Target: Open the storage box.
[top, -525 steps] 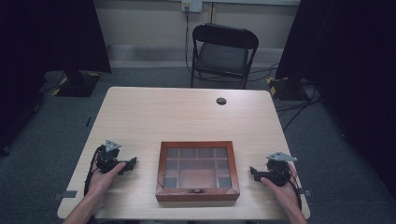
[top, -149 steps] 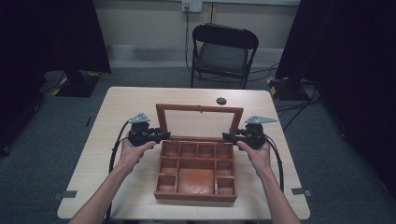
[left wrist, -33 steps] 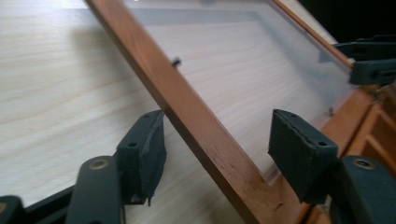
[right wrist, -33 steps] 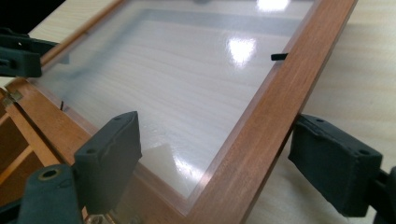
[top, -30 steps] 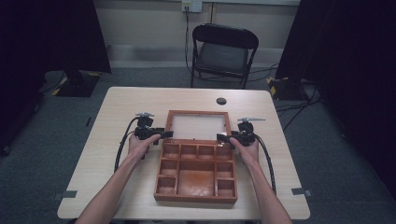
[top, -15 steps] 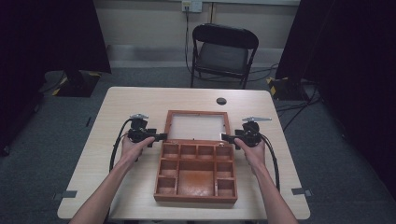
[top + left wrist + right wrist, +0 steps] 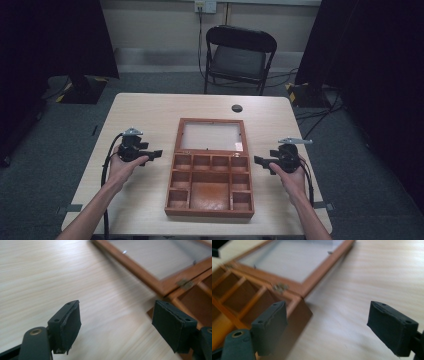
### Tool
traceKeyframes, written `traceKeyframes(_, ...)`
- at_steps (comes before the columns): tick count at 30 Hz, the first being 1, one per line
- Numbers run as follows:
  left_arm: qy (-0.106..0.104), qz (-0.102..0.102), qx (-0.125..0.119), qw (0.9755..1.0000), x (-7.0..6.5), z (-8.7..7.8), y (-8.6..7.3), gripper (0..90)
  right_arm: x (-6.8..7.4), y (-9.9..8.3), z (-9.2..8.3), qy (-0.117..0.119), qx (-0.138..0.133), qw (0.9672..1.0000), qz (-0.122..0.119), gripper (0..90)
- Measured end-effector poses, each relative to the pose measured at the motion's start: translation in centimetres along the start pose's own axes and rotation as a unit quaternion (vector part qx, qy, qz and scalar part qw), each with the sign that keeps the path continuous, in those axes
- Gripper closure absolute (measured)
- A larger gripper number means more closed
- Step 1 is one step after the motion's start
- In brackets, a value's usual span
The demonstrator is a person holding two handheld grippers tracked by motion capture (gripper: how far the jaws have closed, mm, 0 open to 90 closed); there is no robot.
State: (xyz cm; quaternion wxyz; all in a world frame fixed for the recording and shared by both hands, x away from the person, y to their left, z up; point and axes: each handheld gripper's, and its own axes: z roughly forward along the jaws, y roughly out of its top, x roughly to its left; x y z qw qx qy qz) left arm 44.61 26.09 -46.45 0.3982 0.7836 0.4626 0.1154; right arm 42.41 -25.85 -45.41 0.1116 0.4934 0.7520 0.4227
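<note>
A wooden box (image 7: 209,212) with several bare compartments lies open in the middle of the table. Its glass-paned lid (image 7: 212,136) lies flat on the table behind it, hinged at the box's back edge (image 7: 184,283). My left gripper (image 7: 157,154) hovers left of the box, pointing at it. Its jaws (image 7: 117,320) have just been opening and stand apart over bare wood with nothing between them. To the right of the box my right gripper (image 7: 257,161) points at its side. That gripper (image 7: 328,322) is open too, the box corner (image 7: 298,307) just beyond its left pad.
The light wooden table (image 7: 150,115) has bare room on both sides of the box. A small black round thing (image 7: 237,108) sits near the far edge. Behind the table stands a black folding chair (image 7: 237,55). Cables trail from both grippers.
Both grippers have drawn away from the lid's hinge corners, the left one outward to the left and the right one outward to the right, both a little nearer the person. The lid stays flat.
</note>
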Motion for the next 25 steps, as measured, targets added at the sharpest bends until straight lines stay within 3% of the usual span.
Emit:
traceKeyframes(6, 0.020, 0.005, 0.017, 0.9997, 0.8, -1.3, -2.0, 17.8, -0.6, -2.0, -1.3, -0.029, 0.024, 0.9993, -0.003, 15.3)
traceKeyframes(7, 0.032, 0.005, 0.035, 0.9989, 0.9, -1.7, -2.6, 16.7, -1.0, -2.8, -1.7, -0.039, 0.032, 0.9987, 0.000, 15.3)
traceKeyframes(8, 0.032, 0.005, 0.035, 0.9989, 0.9, -1.7, -2.6, 16.8, -1.0, -2.8, -1.7, -0.039, 0.032, 0.9987, 0.000, 15.3)
traceKeyframes(10, 0.039, 0.021, 0.042, 0.9981, 1.1, -2.2, -3.6, 16.8, -1.5, -4.0, -2.0, -0.058, 0.046, 0.9972, 0.007, 15.2)
traceKeyframes(12, 0.046, 0.020, 0.046, 0.9977, 1.2, -2.2, -4.4, 16.2, -2.1, -5.1, -1.9, -0.074, 0.054, 0.9957, 0.017, 14.9)
traceKeyframes(14, 0.063, 0.013, 0.043, 0.9970, 1.2, -2.0, -5.1, 16.7, -2.2, -5.6, -1.9, -0.096, 0.044, 0.9944, 0.009, 15.6)
traceKeyframes(16, 0.087, 0.036, 0.042, 0.9946, 1.0, -1.9, -5.5, 15.9, -2.3, -5.6, -2.0, -0.102, 0.044, 0.9937, 0.013, 15.4)
traceKeyframes(17, 0.094, 0.037, 0.032, 0.9944, 0.8, -1.8, -5.7, 15.2, -2.3, -5.7, -2.0, -0.111, 0.045, 0.9928, 0.008, 15.3)
traceKeyframes(18, 0.094, 0.037, 0.032, 0.9944, 0.8, -1.8, -5.7, 13.0, -2.2, -5.9, -1.8, -0.137, 0.044, 0.9895, -0.019, 15.3)
traceKeyframes(19, 0.095, 0.038, 0.007, 0.9947, 0.9, -1.5, -6.3, 8.9, -2.0, -6.2, -1.6, -0.155, 0.037, 0.9867, -0.033, 12.8)
traceKeyframes(22, 0.101, 0.034, 0.005, 0.9943, 0.9, -1.4, -6.3, 5.9, -1.9, -6.6, -1.3, -0.163, 0.016, 0.9861, -0.030, 11.5)
traceKeyframes(25, 0.101, 0.032, 0.005, 0.9944, 0.9, -1.4, -6.3, 4.9, -1.9, -6.6, -1.3, -0.161, 0.015, 0.9863, -0.031, 11.5)
